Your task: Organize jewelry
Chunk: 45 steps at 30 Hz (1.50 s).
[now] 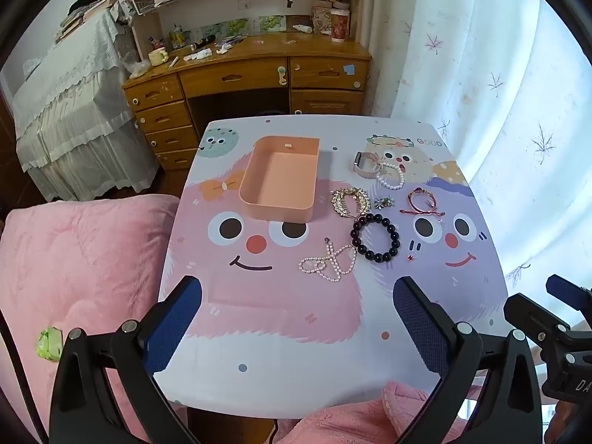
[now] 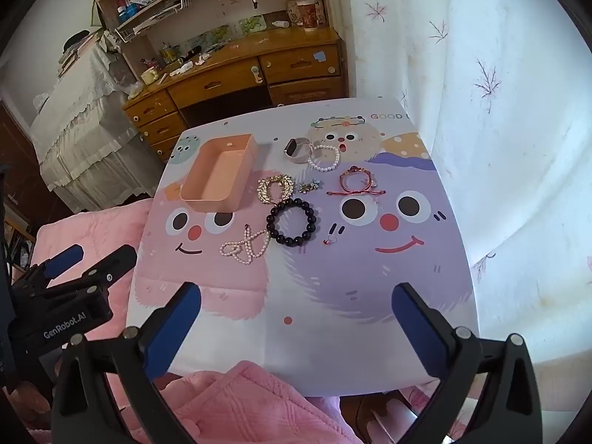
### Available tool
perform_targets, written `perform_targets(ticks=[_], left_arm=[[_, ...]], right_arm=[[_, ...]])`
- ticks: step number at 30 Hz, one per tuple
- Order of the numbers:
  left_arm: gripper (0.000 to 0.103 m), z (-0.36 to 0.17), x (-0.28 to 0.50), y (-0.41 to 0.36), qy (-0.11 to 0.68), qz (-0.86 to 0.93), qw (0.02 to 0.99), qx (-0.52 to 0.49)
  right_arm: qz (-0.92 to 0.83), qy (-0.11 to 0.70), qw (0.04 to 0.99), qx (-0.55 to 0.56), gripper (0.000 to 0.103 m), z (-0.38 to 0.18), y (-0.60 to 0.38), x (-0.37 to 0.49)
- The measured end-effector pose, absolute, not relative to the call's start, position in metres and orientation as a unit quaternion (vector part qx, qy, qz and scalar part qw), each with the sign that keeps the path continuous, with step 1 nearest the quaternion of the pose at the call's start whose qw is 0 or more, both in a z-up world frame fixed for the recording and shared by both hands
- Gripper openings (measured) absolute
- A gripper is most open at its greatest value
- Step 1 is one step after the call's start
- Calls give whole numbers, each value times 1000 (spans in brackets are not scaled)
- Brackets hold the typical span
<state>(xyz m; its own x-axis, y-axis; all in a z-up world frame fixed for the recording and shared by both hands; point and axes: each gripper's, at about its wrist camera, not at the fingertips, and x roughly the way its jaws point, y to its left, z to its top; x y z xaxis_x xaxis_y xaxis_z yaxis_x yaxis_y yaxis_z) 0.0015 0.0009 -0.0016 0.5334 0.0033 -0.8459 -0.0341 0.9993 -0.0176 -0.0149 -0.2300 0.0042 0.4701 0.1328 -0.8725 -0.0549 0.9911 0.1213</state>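
Both units are released and empty. The left hand-held gripper [image 1: 296, 318] and the right hand-held gripper [image 2: 296, 322] hover over the near edge of the desk [image 1: 281, 377]. The empty peach tray [image 1: 281, 181] stands far left. To its right lie the gold hair comb [image 1: 350, 200], dark bead bracelet [image 1: 375, 237], pearl necklace [image 1: 327, 263], pearl bracelet [image 1: 391, 175], watch [image 1: 364, 162] and red cord bracelet [image 1: 423, 201].

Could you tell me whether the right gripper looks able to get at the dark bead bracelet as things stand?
Probably yes. The right gripper hangs with its jaws wide and empty above bare table, and the dark bead bracelet lies flat ahead, nothing covering it; only the pearl strand touches its side.
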Motion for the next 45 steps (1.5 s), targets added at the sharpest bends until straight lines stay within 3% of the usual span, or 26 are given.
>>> perform_targets(ticks=[45], left_arm=[[102, 9, -3, -12, 447, 5, 894, 15]], right_arm=[[75, 492, 866, 37, 103, 7, -217, -18]])
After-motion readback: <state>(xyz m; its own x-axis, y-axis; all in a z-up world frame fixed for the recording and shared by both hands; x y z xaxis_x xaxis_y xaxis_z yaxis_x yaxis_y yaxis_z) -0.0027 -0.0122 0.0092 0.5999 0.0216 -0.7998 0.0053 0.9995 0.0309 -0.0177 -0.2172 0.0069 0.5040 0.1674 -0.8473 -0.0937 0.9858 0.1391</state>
